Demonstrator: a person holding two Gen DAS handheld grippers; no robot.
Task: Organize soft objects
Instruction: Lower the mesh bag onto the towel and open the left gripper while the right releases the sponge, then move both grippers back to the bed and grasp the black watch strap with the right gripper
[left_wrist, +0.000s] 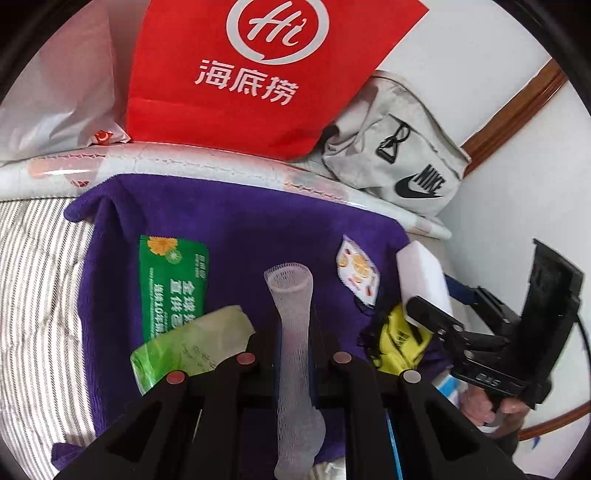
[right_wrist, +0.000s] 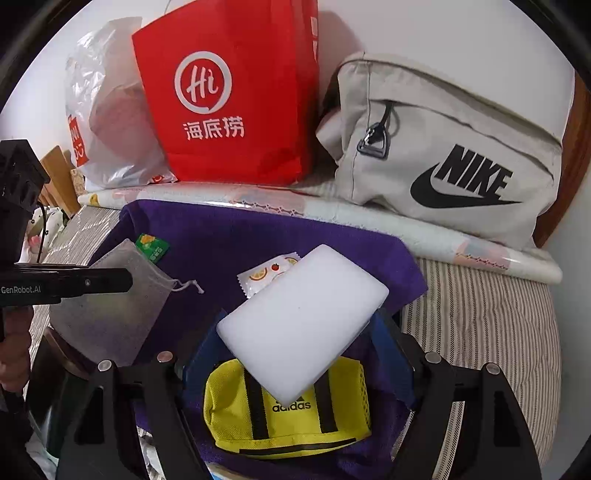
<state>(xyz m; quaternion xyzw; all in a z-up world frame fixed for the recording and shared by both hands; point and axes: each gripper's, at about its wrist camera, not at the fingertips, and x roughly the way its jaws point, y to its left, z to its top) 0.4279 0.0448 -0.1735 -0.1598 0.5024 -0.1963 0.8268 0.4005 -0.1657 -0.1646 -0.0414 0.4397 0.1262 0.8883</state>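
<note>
A towel (right_wrist: 229, 236) lies spread on the bed (right_wrist: 487, 317). Behind it a roll (right_wrist: 369, 216) runs across, and behind the roll stand a plastic bag (right_wrist: 107, 122) at left, a tote (right_wrist: 236, 92) in the middle and a Nike bag (right_wrist: 454, 147) at right. On the towel lie a packet (left_wrist: 171, 288) at left, a sachet (left_wrist: 357, 271) to its right and an Adidas pouch (right_wrist: 288, 410) at the near edge. The right tool (right_wrist: 295, 354) holds a sponge (right_wrist: 303, 317) above the pouch; the left tool (left_wrist: 293, 354) holds a mesh pouch (right_wrist: 107, 310) over the towel's left part.

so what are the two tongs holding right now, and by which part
Right tongs grip the white rectangular foam sponge by its near end. Left tongs pinch the white mesh foam sleeve around its middle.
</note>
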